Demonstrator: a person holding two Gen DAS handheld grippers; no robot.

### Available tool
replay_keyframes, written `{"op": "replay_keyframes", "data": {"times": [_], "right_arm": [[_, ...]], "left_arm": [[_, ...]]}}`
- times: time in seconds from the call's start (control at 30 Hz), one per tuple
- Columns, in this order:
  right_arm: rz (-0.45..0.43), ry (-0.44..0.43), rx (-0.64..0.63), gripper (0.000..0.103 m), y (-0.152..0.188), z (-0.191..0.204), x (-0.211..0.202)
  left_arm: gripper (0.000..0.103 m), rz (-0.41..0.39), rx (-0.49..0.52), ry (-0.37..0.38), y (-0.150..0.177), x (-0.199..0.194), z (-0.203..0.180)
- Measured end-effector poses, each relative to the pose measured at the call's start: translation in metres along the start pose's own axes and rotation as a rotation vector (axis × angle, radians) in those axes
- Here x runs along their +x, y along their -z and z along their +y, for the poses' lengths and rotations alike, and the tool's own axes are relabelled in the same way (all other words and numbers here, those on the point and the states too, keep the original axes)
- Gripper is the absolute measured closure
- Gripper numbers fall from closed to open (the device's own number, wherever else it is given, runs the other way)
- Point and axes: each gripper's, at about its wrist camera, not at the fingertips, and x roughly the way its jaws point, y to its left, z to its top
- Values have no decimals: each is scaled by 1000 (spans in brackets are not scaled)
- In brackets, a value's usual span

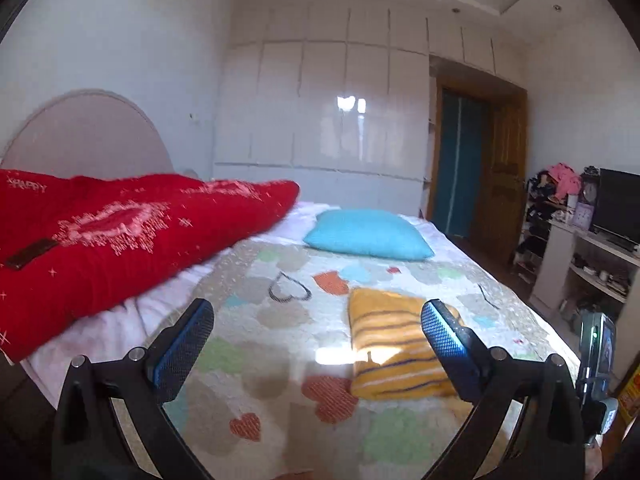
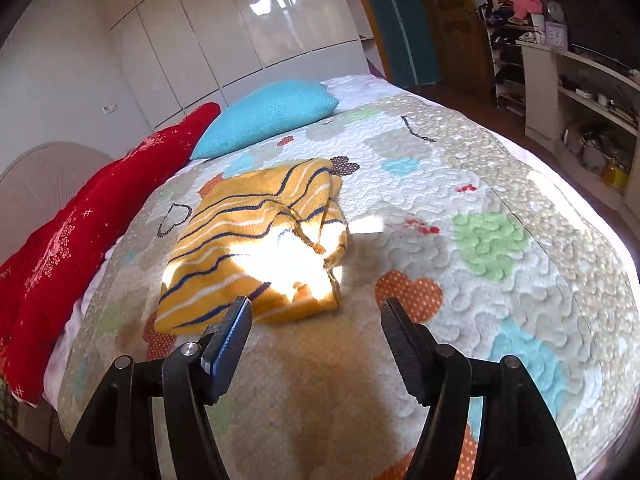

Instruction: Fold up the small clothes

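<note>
A small yellow garment (image 2: 256, 240) with navy and white stripes lies folded into a rough rectangle on the quilted heart-pattern bedspread (image 2: 480, 208). In the left wrist view the garment (image 1: 396, 348) sits just left of my right fingertip. My left gripper (image 1: 316, 320) is open and empty above the bed. My right gripper (image 2: 316, 312) is open and empty, just in front of the garment's near edge. The other gripper's body (image 1: 598, 364) shows at the right edge of the left wrist view.
A red blanket (image 1: 120, 232) lies along the bed's left side by a rounded headboard (image 1: 88, 136). A turquoise pillow (image 1: 368, 234) sits at the far end. White wardrobes (image 1: 320, 112), a wooden door (image 1: 508, 176) and cluttered shelves with a TV (image 1: 616, 208) stand around the bed.
</note>
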Motion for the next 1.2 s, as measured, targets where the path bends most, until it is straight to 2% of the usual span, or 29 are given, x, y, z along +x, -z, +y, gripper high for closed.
{"op": "replay_keyframes", "data": {"times": [0.07,0.13,0.23,0.43,0.73,0.97,1.2], "right_arm": [[11,22,-17,30,6,2,-8],[11,49,-43,28,11,6,-16],[-3,82,-85,23,20,13,-23],[47,107,-125,22,32,25,-11],[60,121,-211,21,41,49,-3],[76,112,-242,20,48,59,2],[80,121,-220,20,48,54,2]], "left_arm": [[0,98,21,39,10,6,-8],[0,163,25,63,23,11,-14],[0,210,34,54,38,14,-17],[0,327,45,11,58,34,-16],[0,443,16,-53,75,53,0],[0,485,31,-73,82,58,2],[0,521,58,-69,91,62,-5]]}}
